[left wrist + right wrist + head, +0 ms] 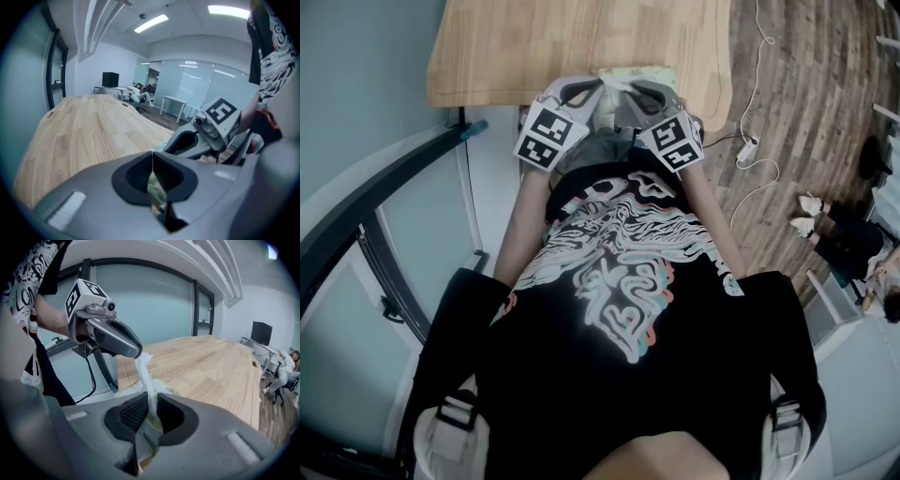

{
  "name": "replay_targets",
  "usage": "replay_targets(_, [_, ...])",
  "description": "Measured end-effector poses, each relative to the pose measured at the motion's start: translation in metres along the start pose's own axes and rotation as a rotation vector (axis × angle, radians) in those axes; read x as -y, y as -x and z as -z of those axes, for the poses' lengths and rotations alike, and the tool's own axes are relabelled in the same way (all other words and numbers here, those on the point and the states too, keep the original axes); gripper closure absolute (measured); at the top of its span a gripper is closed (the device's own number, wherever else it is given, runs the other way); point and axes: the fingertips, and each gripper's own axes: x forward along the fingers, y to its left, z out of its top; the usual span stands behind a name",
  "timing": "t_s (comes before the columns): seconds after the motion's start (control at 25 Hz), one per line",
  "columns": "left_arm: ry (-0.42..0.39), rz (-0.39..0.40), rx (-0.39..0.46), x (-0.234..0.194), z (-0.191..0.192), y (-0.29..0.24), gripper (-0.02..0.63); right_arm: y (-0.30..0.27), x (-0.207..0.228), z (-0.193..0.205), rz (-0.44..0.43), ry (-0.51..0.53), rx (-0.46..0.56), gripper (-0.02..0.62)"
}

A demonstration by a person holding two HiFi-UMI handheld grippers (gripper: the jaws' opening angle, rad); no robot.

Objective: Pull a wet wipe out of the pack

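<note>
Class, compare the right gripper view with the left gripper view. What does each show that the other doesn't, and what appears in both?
Only the right gripper view shows the left gripper pinching the top of the white wet wipe, which stretches down toward the pack. Only the left gripper view shows the right gripper, and the left gripper's own jaws closed together. Both show the wooden table and a seated person far off.

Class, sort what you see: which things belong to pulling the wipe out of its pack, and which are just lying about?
In the job:
wet wipe
pack
left gripper, shut on the wipe
right gripper, shut on the wipe

Just lying about:
white cable
black monitor
</note>
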Motion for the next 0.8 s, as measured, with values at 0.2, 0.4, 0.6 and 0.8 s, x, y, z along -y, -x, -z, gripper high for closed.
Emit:
replay_targets(0.2, [0.002, -0.009, 0.001, -0.002, 0.000, 0.002, 0.612, -0.001, 0.000, 0.000, -0.004, -0.001, -0.001, 0.541])
replay_targets(0.4, [0.011, -0.029, 0.007, -0.006, 0.004, 0.007, 0.612, -0.005, -0.004, 0.003, -0.011, -0.018, 0.005, 0.541])
replay_targets(0.6, [0.045, -0.087, 0.035, -0.026, 0.006, 0.015, 0.612, -0.007, -0.001, 0.006, -0.005, -0.033, -0.002, 0.541])
replay_targets(0.8, [0.046, -0.091, 0.023, -0.028, 0.017, 0.017, 0.612, -0.007, -0.002, 0.007, -0.003, -0.034, -0.008, 0.541])
